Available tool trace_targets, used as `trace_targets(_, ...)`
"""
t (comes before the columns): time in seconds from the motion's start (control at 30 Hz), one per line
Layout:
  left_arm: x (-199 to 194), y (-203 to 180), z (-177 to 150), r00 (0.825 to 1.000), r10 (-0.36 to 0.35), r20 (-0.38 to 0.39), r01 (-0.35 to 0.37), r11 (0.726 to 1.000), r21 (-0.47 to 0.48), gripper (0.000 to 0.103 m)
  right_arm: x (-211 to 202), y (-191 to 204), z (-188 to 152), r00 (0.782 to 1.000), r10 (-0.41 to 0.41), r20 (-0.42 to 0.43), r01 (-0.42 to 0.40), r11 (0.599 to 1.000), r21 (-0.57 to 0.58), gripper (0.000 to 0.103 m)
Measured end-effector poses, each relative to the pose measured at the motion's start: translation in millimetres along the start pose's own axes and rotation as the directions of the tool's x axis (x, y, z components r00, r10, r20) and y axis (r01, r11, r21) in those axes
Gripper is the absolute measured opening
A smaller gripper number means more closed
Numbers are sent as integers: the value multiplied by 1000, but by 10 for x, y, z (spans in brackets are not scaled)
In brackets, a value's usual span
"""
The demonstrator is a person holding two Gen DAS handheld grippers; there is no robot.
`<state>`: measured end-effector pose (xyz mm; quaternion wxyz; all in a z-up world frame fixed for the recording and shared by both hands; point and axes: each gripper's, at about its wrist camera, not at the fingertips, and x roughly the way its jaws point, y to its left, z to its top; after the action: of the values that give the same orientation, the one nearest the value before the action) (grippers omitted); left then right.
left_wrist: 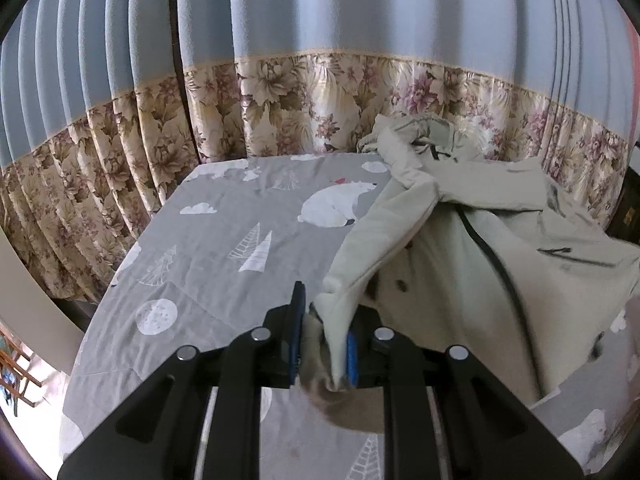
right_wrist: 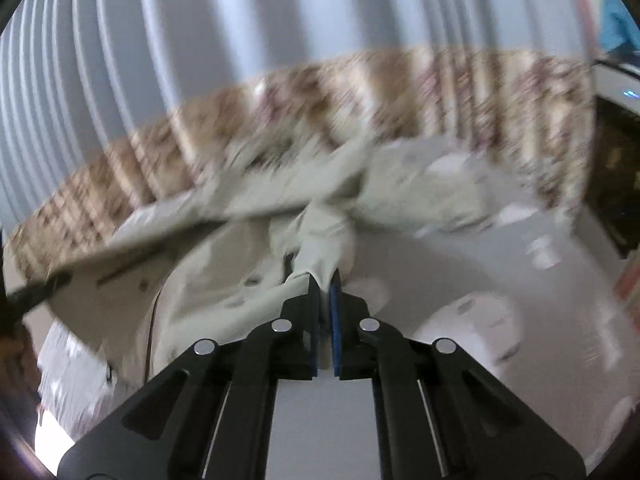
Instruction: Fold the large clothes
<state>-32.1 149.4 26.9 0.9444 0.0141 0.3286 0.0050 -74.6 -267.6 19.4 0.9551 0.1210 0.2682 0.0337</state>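
Note:
A large pale beige coat (left_wrist: 500,248) with a dark zipper and buttons lies crumpled on the right side of the bed. My left gripper (left_wrist: 326,312) is shut on the cuff end of one sleeve (left_wrist: 384,232), which stretches from the coat to the jaws, lifted above the sheet. In the blurred right wrist view, my right gripper (right_wrist: 325,280) is shut on a bunched fold of the same coat (right_wrist: 320,224), held off the bed.
The bed has a grey sheet (left_wrist: 208,248) printed with white polar bears, trees and clouds. Blue curtains with a floral lower band (left_wrist: 280,104) hang close behind the bed. A dark cabinet (left_wrist: 628,208) stands at the far right.

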Motion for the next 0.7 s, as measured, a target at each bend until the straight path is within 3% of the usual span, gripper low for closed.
trace_targets(0.17,-301,40,-46,1000,-19,3,19,998,-52,16,-485,-494,171,983,-129,130,121,990,68,4)
trace_targets(0.27,-668,117,-122,995,77,60,-71,992,-104,8,-762,-587,184,972,-160,173,150,986,67,3)
trace_targets(0.37,-920,262,-231,990,121,70,-106,978,-180,8,-970,-583,117,971,-151,185,143,988,52,3)
trace_targets(0.5,-932,259,-338,991,136,20,-132,981,-145,8,-978,-514,-50,981,-164,107,172,983,-64,7)
trace_targets(0.53,-908,241,-358,992,123,2,-122,984,-133,8,-955,-528,-94,973,-208,95,217,971,-96,13)
trace_targets(0.57,-880,218,-376,993,116,-11,-117,985,-125,10,-991,-581,-119,959,-257,116,269,957,-104,42)
trace_targets(0.6,-851,173,-395,994,107,-17,-109,987,-120,14,-1015,-610,-119,946,-295,133,309,946,-97,64)
trace_targets(0.63,-826,127,-404,995,95,-23,-97,989,-111,28,-1076,-690,-105,931,-329,160,343,937,-67,85)
trace_targets(0.67,-799,65,-415,996,91,-19,-93,991,-94,41,-1125,-759,-90,928,-327,181,339,940,-38,82)
trace_targets(0.7,-764,15,-417,995,94,-13,-95,992,-79,69,-1138,-813,-76,930,-319,182,329,944,-26,82)
